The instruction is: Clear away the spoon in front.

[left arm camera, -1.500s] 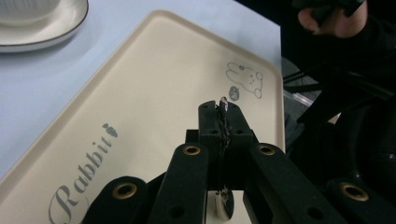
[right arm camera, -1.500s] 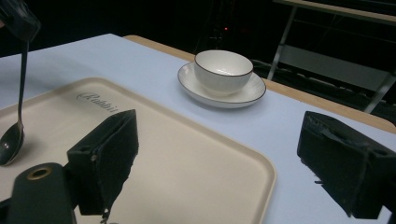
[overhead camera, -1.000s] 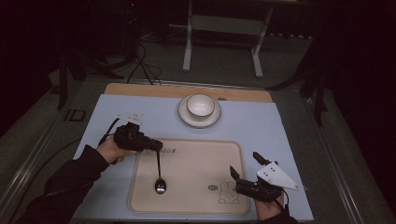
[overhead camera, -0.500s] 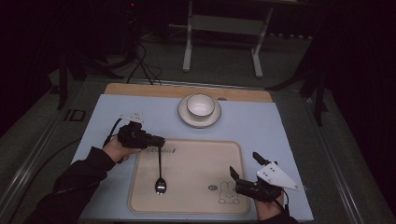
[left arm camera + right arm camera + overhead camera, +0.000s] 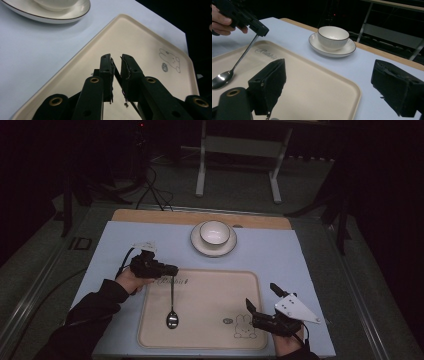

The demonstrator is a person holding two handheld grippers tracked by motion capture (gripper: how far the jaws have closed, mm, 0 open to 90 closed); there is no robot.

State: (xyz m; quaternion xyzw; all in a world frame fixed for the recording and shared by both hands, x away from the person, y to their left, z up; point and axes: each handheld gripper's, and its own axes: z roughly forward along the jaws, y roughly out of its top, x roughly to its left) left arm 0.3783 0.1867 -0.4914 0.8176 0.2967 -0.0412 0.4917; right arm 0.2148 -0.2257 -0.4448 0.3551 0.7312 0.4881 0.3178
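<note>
- The left gripper [image 5: 172,270] is at the far left corner of the beige tray [image 5: 210,330], and its jaws are clenched on the handle tip of the spoon [image 5: 172,312].
- The spoon hangs down from the jaws at a tilt; its bowl is low over the left part of the tray. It looks like the bowl touches the tray floor, but the right gripper view does not make this sure.
- In the left gripper view the thin handle [image 5: 117,72] passes between the two black jaws.
- The right gripper [image 5: 260,312] is at the near right corner of the tray, with its jaws spread wide and nothing between them.
- A white cup [image 5: 215,232] stands in a saucer [image 5: 197,245] near the far edge of the table [image 5: 280,255], well apart from the tray. What is inside the cup cannot be seen.
</note>
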